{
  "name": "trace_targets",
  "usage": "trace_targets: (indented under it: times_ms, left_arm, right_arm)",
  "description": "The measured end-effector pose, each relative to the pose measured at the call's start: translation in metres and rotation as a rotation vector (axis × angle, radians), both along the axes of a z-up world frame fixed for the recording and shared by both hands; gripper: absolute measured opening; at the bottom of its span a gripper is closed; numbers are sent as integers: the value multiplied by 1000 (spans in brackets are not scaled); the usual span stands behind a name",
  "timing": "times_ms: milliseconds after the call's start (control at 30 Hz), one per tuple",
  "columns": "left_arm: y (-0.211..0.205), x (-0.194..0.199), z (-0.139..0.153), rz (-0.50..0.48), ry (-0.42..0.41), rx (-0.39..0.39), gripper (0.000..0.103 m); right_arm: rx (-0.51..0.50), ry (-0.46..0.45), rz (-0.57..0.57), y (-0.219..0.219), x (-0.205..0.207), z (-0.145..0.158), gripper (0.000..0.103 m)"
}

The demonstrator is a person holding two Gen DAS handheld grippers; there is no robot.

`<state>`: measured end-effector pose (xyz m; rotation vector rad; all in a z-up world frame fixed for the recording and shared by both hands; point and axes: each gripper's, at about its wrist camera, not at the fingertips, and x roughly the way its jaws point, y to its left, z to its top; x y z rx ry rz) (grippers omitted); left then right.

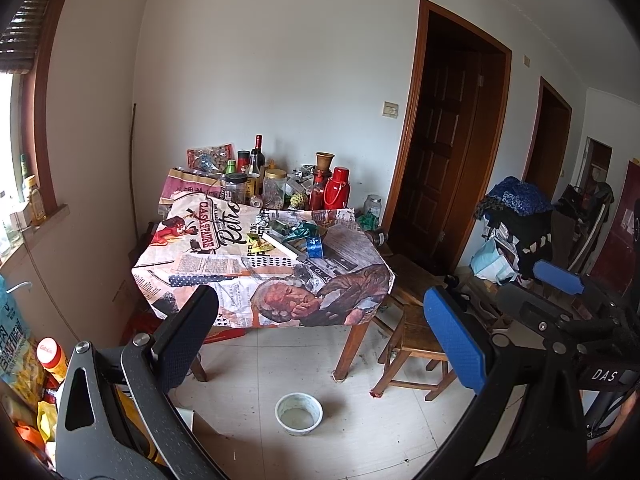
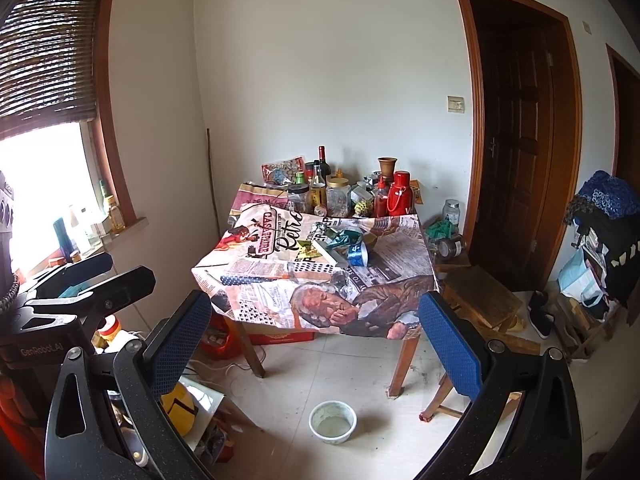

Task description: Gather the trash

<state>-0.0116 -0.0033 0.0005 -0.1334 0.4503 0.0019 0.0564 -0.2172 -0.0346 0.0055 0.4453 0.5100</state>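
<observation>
Both grippers, left gripper (image 1: 320, 344) and right gripper (image 2: 316, 344), were held wide open and empty. The trash (image 2: 340, 242), crumpled wrappers on the table (image 2: 280, 280), was seen well ahead of and above the jaws, roughly centred between them, neither clearly nearer.
</observation>
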Motion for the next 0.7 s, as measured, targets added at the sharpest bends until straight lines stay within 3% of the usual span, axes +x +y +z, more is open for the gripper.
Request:
trace_targets:
  times_ms: [400, 700]
  left_arm:
    - [11, 13, 0, -24, -6, -4, 103]
    - [21, 55, -5, -36, 20, -1, 103]
  right_arm:
    - [-12, -10, -46, 10, 7, -3, 103]
    - [-49, -30, -92, 18, 31, -2, 103]
